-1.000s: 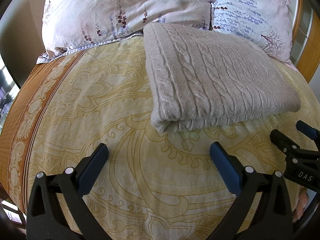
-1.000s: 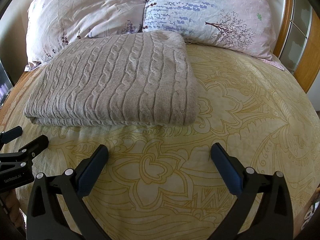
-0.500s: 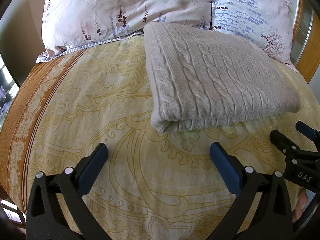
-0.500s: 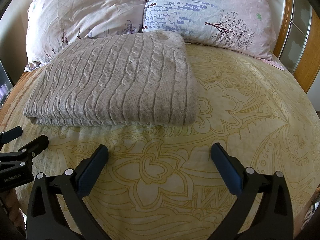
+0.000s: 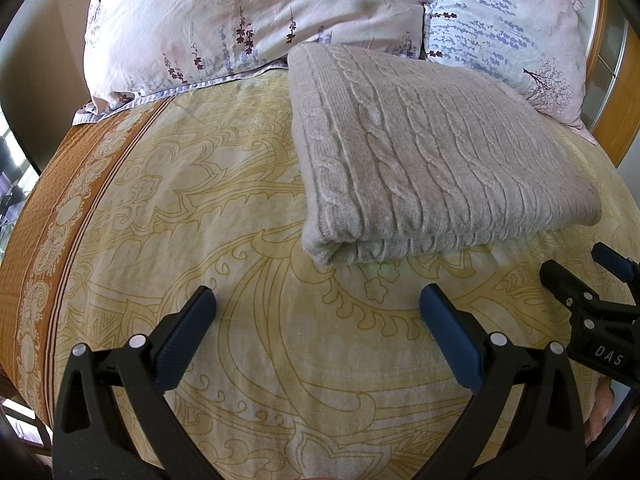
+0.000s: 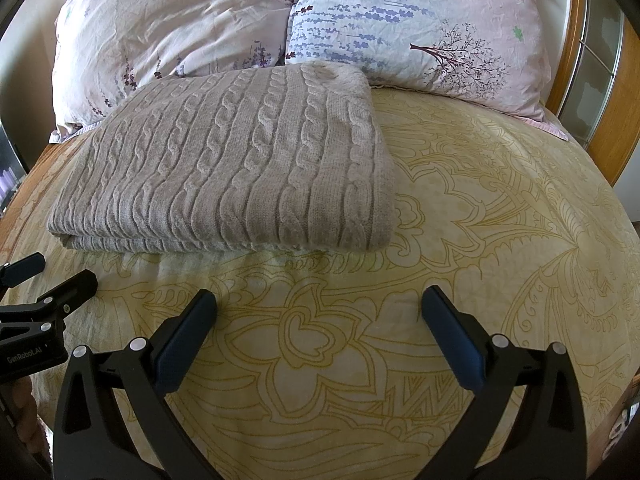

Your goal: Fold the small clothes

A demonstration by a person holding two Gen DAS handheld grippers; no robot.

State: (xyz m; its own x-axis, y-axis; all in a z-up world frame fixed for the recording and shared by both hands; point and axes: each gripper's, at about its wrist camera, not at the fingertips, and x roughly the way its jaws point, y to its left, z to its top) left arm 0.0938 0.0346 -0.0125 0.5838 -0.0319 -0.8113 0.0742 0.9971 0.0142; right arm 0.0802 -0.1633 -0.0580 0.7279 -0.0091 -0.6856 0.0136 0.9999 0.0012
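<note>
Two pillows (image 5: 256,20) lean at the head of a yellow patterned bedspread (image 6: 500,220). Against them lies the folded grey cable-knit sweater (image 5: 420,160), flat on the bedspread. Nearer, the left gripper (image 5: 318,312) and right gripper (image 6: 319,312) both hover spread wide, holding nothing, short of the sweater's near edge.

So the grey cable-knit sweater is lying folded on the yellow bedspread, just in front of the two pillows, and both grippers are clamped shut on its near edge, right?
Not quite. The sweater lies folded on the bedspread before the pillows, but neither gripper holds it. Both wrist views show the left gripper and right gripper open, short of its near edge.
</note>
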